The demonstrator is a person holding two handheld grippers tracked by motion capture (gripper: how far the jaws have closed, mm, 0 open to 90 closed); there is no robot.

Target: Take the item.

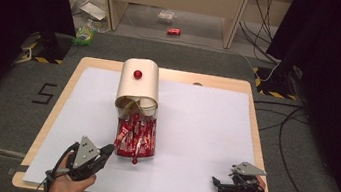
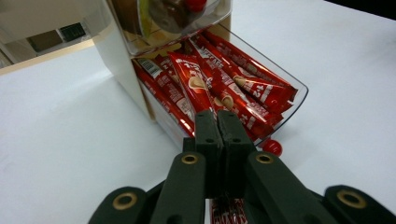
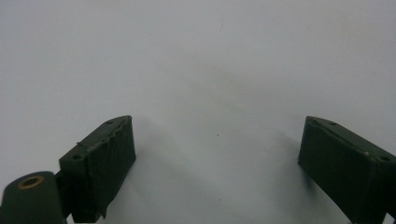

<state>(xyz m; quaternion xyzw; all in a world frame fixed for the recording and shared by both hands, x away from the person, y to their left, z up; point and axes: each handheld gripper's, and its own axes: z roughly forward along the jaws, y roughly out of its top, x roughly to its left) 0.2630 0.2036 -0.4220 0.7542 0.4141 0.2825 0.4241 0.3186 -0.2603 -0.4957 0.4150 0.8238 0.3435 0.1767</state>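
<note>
Nearest, left gripper (image 2: 217, 116) clamped on a thin red snack packet (image 2: 227, 211) — jaws pressed together, packet's end showing beneath them. Just beyond, clear plastic drawer (image 2: 299, 88) of red packets, pulled out from cream rounded dispenser (image 1: 138, 84). Right gripper (image 3: 217, 140) gaping wide over white table sheet (image 3: 210, 56) — well apart.

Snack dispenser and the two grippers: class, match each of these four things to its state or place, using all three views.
Column one:
1. left gripper
2. right gripper
3. clear drawer
4. top knob

Column two:
A. jaws wide apart over the white table cover
B. red, sitting on the cream housing
C. jaws shut, at the drawer's front
D. pulled out, full of red sachets

Pairs: 1-C, 2-A, 3-D, 4-B
</note>
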